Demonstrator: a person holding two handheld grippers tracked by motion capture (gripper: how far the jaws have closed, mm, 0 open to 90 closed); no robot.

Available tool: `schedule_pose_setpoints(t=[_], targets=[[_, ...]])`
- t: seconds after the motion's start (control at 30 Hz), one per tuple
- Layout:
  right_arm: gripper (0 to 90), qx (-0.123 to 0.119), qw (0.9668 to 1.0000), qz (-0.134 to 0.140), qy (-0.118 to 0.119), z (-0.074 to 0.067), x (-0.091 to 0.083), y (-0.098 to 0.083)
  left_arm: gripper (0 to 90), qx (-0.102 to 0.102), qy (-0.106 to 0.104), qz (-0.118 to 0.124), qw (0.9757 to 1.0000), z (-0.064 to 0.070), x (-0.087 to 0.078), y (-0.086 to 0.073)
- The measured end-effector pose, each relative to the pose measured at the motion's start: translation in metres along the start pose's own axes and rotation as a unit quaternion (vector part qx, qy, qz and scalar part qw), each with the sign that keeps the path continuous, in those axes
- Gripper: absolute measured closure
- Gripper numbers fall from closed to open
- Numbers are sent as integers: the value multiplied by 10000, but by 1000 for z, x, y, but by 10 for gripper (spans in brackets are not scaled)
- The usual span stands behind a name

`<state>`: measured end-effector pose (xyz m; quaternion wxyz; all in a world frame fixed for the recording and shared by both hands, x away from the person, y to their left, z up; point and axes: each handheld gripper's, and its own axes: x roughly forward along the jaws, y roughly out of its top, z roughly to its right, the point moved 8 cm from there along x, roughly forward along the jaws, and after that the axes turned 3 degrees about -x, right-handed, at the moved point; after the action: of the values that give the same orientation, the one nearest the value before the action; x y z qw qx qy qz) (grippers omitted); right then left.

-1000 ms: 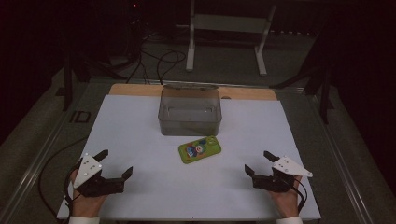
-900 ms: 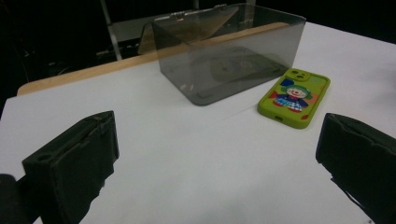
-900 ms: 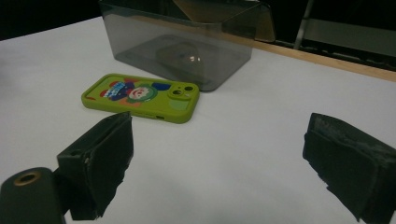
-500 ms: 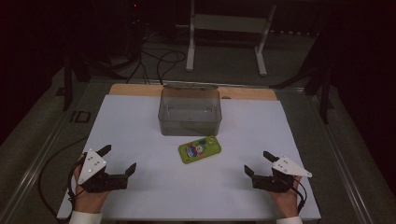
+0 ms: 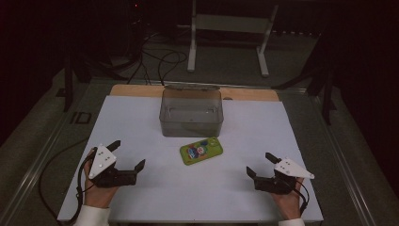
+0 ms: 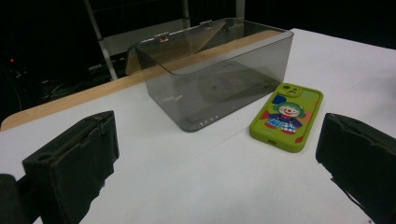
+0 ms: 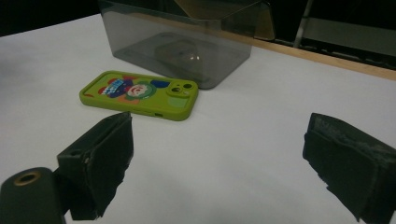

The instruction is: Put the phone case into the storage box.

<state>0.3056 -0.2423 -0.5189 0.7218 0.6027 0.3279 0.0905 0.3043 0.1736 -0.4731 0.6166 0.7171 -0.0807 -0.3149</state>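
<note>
A: From the high view, what lies on the white table (image 5: 141,117)?

B: A green phone (image 5: 201,151) lies flat near the middle, just in front of a smoky clear box (image 5: 191,113). The left gripper (image 5: 127,156) sits near the front left edge, the right gripper (image 5: 261,165) near the front right, both well apart from the phone, fingers spread wide and empty.

A: And the left gripper view?

B: Its wide black fingers (image 6: 74,158) frame the box (image 6: 219,70) and the phone (image 6: 287,116), clown picture up, just beside the box.

A: The right gripper view?

B: Fingers (image 7: 100,158) wide again, nothing between them; the phone (image 7: 140,94) lies ahead to the left, close to the box (image 7: 182,37).
</note>
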Motion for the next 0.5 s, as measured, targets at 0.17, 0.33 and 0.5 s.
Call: schedule_pose_setpoints(t=[0.17, 0.33, 0.5], targets=[[90, -16, 10000, -20, 11, 0, 0, 0, 0, 58, -36, -1, 10000, 1, 8, 7], [90, -13, 10000, -34, 17, 1, 0, -1, 0, 107, -82, -33, 9999, 1, 16, 11], [90, -21, 10000, -34, 13, 0, 0, -1, 0, 153, -106, -80, 9998, 1, 20, 12]])
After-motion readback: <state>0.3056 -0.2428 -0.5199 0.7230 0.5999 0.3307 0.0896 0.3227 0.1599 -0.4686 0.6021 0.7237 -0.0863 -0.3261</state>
